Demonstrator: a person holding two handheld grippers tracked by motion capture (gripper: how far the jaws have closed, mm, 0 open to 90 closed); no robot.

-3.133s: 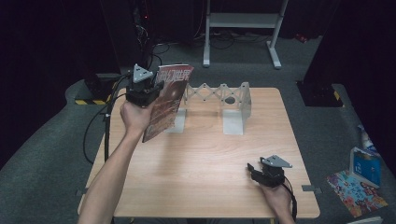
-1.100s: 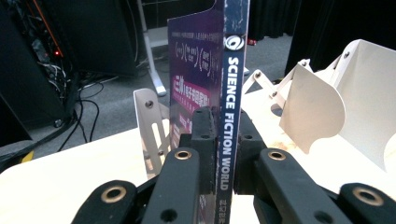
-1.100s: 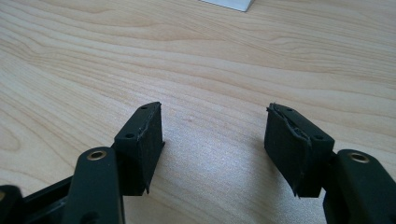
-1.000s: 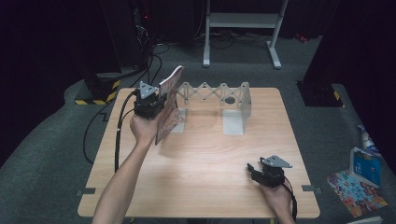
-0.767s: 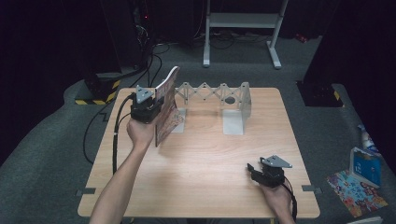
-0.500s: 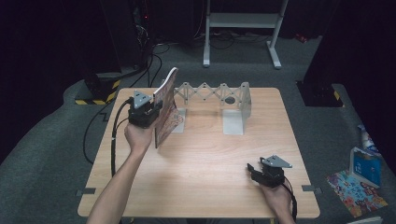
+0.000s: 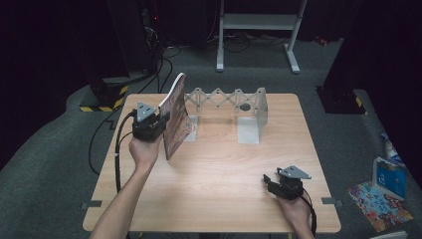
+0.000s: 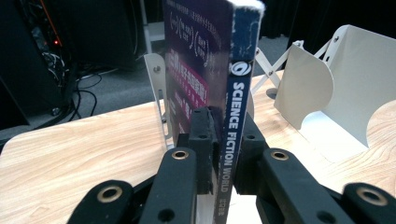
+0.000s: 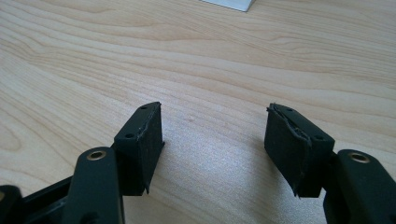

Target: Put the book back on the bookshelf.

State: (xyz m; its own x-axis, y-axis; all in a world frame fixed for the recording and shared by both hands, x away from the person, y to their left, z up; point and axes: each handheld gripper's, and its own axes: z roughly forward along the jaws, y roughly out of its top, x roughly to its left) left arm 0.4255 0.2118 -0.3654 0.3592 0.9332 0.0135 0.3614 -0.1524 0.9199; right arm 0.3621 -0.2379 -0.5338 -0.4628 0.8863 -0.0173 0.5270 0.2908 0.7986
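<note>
A thin paperback book (image 8: 233, 93) with a dark blue spine reading "SCIENCE FICTION WORLD" and a purple cover printed with white formulas stands upright, spine facing the left gripper's camera. In the high view the book (image 7: 175, 117) rises just ahead of the left gripper (image 7: 158, 122), its lower edge near the light wooden table (image 7: 219, 169).

Just beyond the book sits a white metal expanding book rack (image 7: 226, 99) with scissor-link bars and two upright end plates; the space between the plates holds nothing, and the book is beside the left plate (image 8: 156, 93).

The left gripper (image 8: 224, 144) is clamped on the book's spine edge, a black pad pressing each cover. The right gripper (image 9: 212, 140), well off to the right, rests low over bare wood with its jaws spread wide, holding nothing.
</note>
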